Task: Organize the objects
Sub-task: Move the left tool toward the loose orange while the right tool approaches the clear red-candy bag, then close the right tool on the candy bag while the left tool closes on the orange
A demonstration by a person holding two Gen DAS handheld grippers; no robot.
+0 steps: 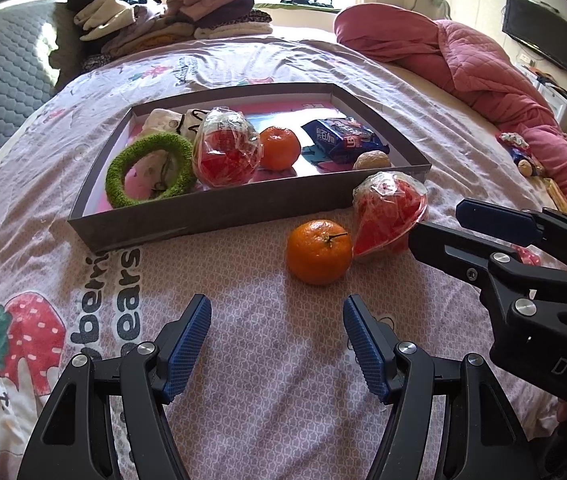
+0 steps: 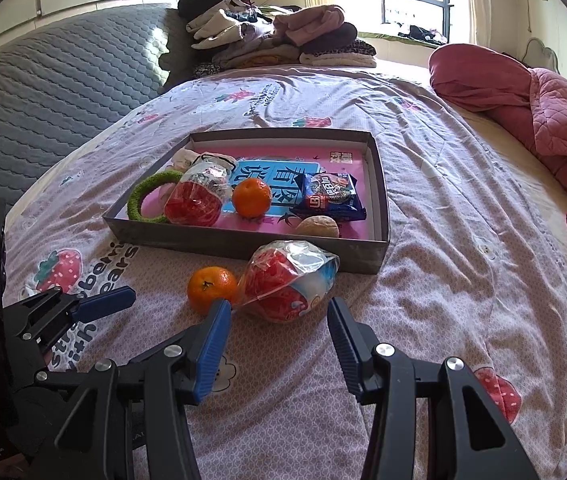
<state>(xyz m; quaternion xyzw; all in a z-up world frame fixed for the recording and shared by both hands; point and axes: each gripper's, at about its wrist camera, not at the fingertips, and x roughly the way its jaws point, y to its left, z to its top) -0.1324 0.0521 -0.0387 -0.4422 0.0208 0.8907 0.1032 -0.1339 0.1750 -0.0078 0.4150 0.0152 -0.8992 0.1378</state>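
Left gripper point(image 1: 276, 312) is hovering open and empty above the bed point(image 1: 243, 360), short of the loose orange point(image 1: 319, 251). Wrapped red packet point(image 2: 287, 280) is lying beside it, against the tray point(image 2: 243, 246). Right gripper point(image 2: 279, 314) is hovering open, empty, near the packet.

The bed sheet point(image 1: 243, 292) is pale lilac with a fine white lattice and printed red strawberries with green leaves. The tray point(image 1: 219, 216) has grey walls and a pink floor with a light blue panel. 2 oranges are bright orange, one in the tray point(image 1: 279, 148) and one on the sheet point(image 1: 318, 252). The ring point(image 1: 149, 170) is mossy green. Both clear bags point(image 2: 287, 280) point(image 1: 225, 152) hold red contents. The snack packet point(image 1: 341, 138) is dark blue. The quilt point(image 1: 483, 60) is rose pink, stitched in diamonds. The fingers point(image 1: 357, 340) carry blue ribbed pads on black frames.
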